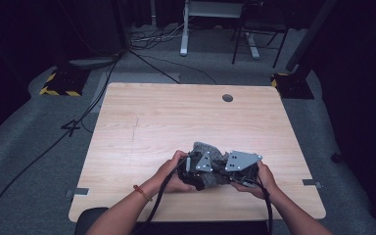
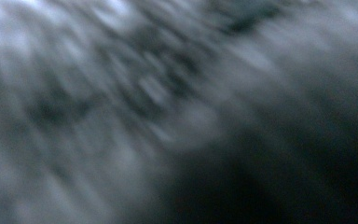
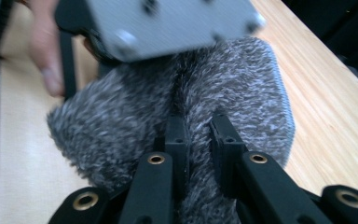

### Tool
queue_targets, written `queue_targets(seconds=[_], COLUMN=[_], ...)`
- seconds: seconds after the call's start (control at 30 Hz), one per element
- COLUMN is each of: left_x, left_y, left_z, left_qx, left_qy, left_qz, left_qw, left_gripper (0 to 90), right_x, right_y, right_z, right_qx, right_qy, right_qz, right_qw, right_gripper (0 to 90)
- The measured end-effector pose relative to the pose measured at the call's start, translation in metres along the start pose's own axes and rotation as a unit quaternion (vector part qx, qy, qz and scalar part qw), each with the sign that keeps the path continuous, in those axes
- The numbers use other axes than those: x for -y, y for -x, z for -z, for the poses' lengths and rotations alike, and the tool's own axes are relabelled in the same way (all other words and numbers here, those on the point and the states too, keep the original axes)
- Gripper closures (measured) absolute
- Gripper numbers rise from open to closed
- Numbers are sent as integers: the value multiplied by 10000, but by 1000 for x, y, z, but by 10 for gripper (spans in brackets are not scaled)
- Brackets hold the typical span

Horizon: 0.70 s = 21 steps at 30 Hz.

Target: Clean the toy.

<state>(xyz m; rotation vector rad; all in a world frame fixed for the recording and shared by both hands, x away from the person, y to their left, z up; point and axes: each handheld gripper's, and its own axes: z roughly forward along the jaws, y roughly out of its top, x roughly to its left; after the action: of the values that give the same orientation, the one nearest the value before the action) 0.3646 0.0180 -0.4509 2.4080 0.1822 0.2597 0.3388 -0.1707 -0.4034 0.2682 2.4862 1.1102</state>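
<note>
A bunched grey fuzzy cloth [image 1: 206,148] lies near the front middle of the wooden table [image 1: 176,112]. Both hands press their grippers into it from either side. My left gripper [image 1: 201,166] is buried in the cloth, and its own view is a blur of grey fabric [image 2: 121,116] against the lens, so its jaws are hidden. My right gripper [image 3: 198,126] has its black jaws nearly together with a fold of the cloth [image 3: 242,79] pinched between them. The left gripper's grey plate [image 3: 177,23] and a hand [image 3: 46,51] sit just beyond the cloth.
A round cable hole [image 1: 227,98] sits near the table's far edge. Bare wood stretches to the left, right and far side of the cloth. Cables [image 1: 78,122] run over the grey floor, and desk legs [image 1: 183,34] stand beyond the table.
</note>
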Motion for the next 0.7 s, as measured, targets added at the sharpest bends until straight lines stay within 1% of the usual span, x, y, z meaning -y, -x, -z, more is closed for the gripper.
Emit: queue_targets(seconds=[0.03,0.07,0.13,0.2,0.23,0.27,0.3,0.33,0.4,0.43,0.47,0.5,0.53,0.57,0.6,0.7], left_x=[0,0,0,1,1,1,1,2,2,2,2,2,2,1,0,1], left_y=[0,1,0,-2,-2,-3,-3,-5,-5,-5,-5,-5,-5,-4,-3,-2], left_z=[1,1,2,5,5,7,9,13,14,15,16,16,16,14,13,12], left_qx=[4,5,12,54,54,66,60,30,25,20,45,45,64,82,66,47], left_qy=[-24,-14,-6,108,108,166,223,336,378,393,424,424,446,448,430,400], left_qz=[-34,-29,-28,32,32,74,106,153,171,168,194,194,203,186,144,130], left_qw=[10000,10000,10000,9999,9999,9998,9997,9993,9991,9991,9989,9989,9988,9988,9990,9991], left_gripper=[339,339,340,339,339,340,340,339,339,339,339,339,339,339,339,339], right_x=[2,5,13,22,22,33,33,42,48,48,49,49,49,47,46,44], right_y=[2,5,12,19,19,25,25,30,32,32,33,33,33,30,28,25], right_z=[1,2,6,9,9,12,12,12,11,11,9,8,8,5,4,5], right_qx=[81,111,183,283,283,260,260,218,86,86,-35,-97,-97,-210,-243,-296], right_qy=[-23,-41,-69,-158,-158,-189,-189,-234,-198,-198,-150,-109,-109,-75,-81,-30], right_qz=[-11,-47,-177,-291,-291,-492,-492,-653,-801,-801,-851,-862,-862,-852,-822,-799], right_qw=[10000,9999,9997,9991,9991,9983,9983,9974,9966,9966,9963,9962,9962,9961,9963,9964], right_gripper=[798,798,798,798,798,798,798,798,798,798,798,798,798,798,798,799])
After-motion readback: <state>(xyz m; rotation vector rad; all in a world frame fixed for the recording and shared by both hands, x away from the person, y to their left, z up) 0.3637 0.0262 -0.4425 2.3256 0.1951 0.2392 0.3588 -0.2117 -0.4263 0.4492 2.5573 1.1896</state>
